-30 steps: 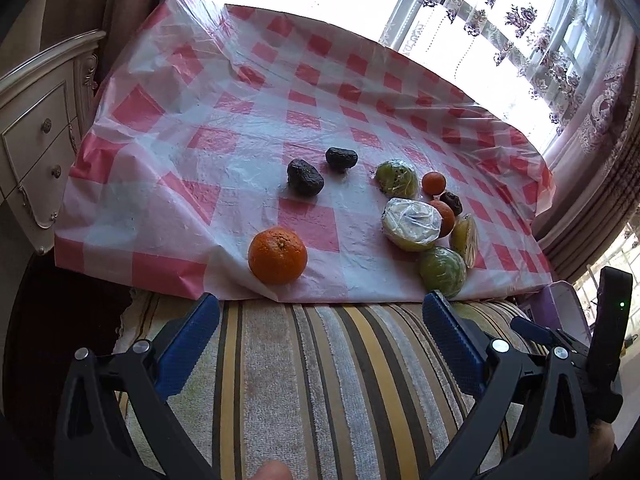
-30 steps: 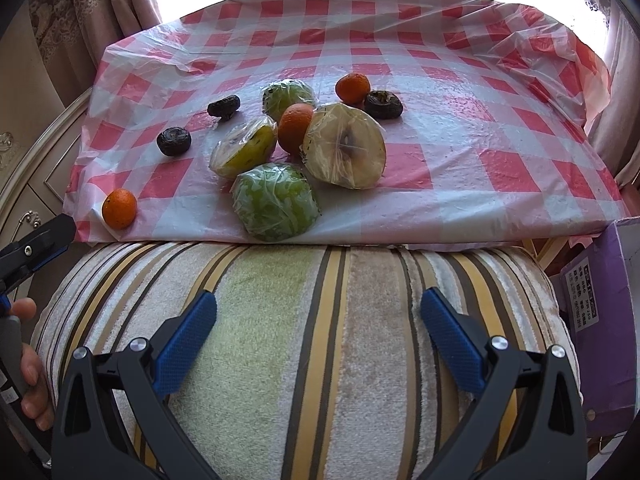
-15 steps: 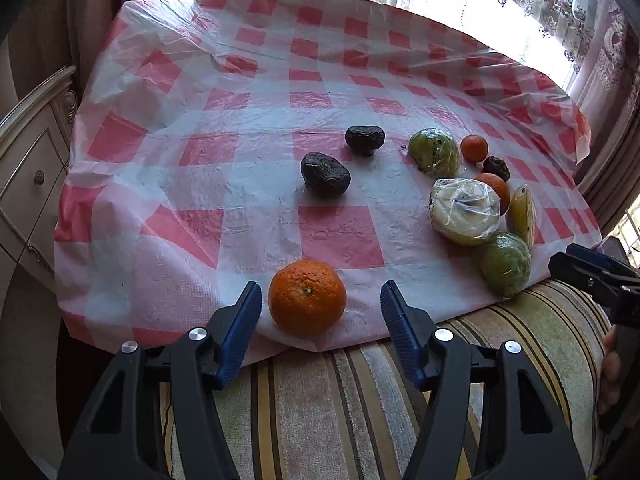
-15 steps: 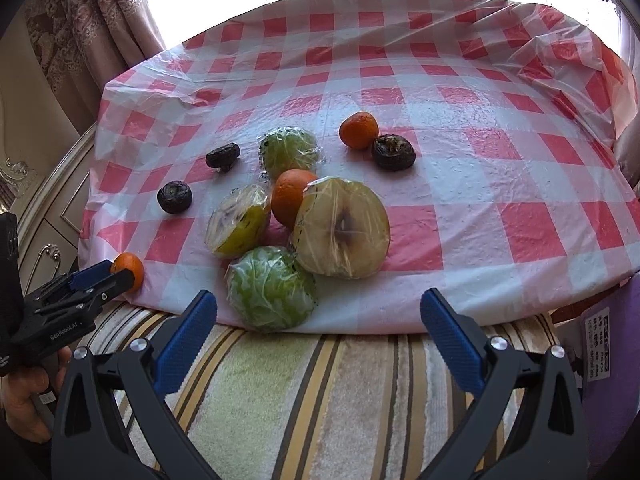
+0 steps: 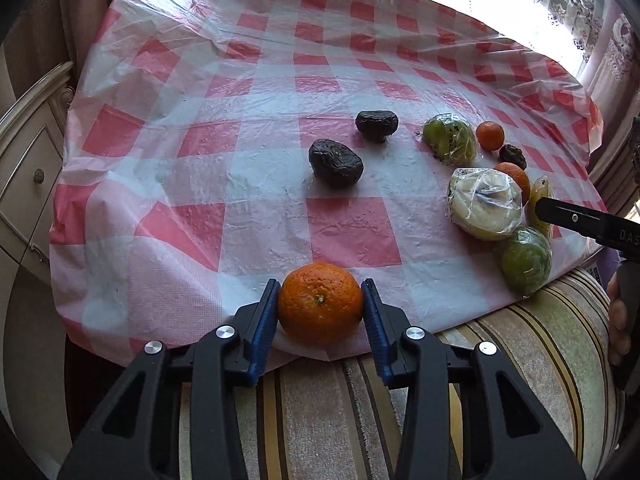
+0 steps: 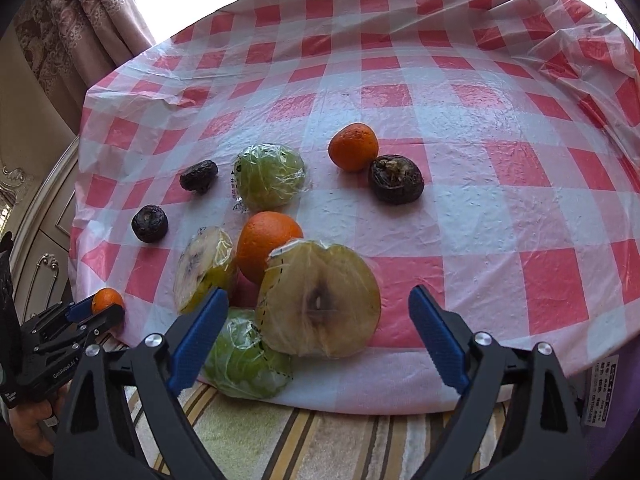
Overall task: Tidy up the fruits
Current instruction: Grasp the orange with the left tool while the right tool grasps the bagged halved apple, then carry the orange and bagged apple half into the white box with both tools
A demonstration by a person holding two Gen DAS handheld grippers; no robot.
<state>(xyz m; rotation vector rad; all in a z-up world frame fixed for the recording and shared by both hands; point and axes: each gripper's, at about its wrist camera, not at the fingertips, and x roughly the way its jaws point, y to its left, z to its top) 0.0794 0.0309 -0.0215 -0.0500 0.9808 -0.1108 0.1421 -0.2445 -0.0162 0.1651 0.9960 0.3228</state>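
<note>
Left gripper (image 5: pixel 321 304) fingers clamp the orange (image 5: pixel 320 303); right gripper (image 6: pixel 318 332) fingers, narrowing but unclosed, flank a wrapped apple half (image 6: pixel 320 305) whose slick film could slip.

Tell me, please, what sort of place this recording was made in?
Probably a room in a home, perhaps a bedroom or sitting room: patterned curtains at a bright window, an ornate cream drawer cabinet, and a striped cushion beside the checked plastic cloth holding the fruit.

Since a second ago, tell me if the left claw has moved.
Yes. The left claw advanced from the striped cushion to the checkered cloth edge, its jaws just closing onto the orange.
</note>
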